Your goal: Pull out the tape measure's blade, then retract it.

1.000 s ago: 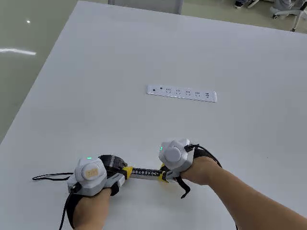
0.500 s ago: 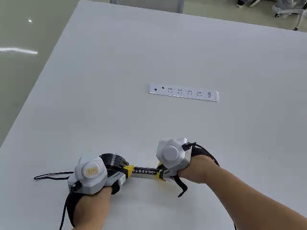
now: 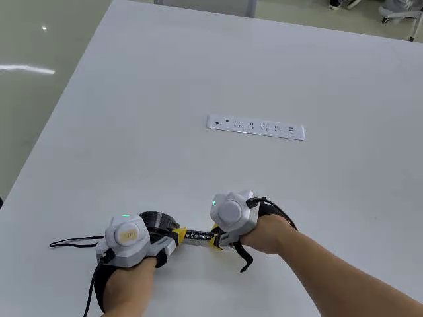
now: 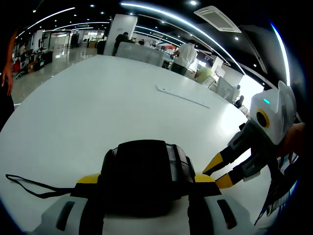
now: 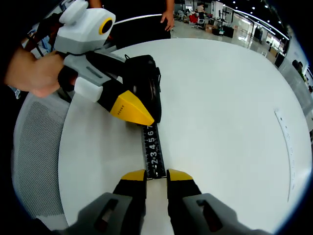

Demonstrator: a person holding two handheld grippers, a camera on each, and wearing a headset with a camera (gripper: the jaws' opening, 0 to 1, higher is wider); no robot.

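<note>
Tape measure (image 3: 158, 222) sits on the white worktop (image 3: 165, 99) toward its near left corner. Left gripper (image 4: 145, 179): jaws spread to the width of the black case and clamped on its two sides, yellow tips flush against it. Blade (image 5: 152, 149) runs a short way out of the case, flat along the worktop, numerals legible in the right gripper view. Right gripper (image 5: 156, 175): yellow tips drawn nearly together, nipping the blade's free end in the narrow gap between them. The two grippers are near each other, tips facing, with only the short run of blade between. A black cord (image 3: 69, 243) trails from the case toward the left edge. Power strip (image 3: 256, 127) lies well apart, mid-worktop.
</note>
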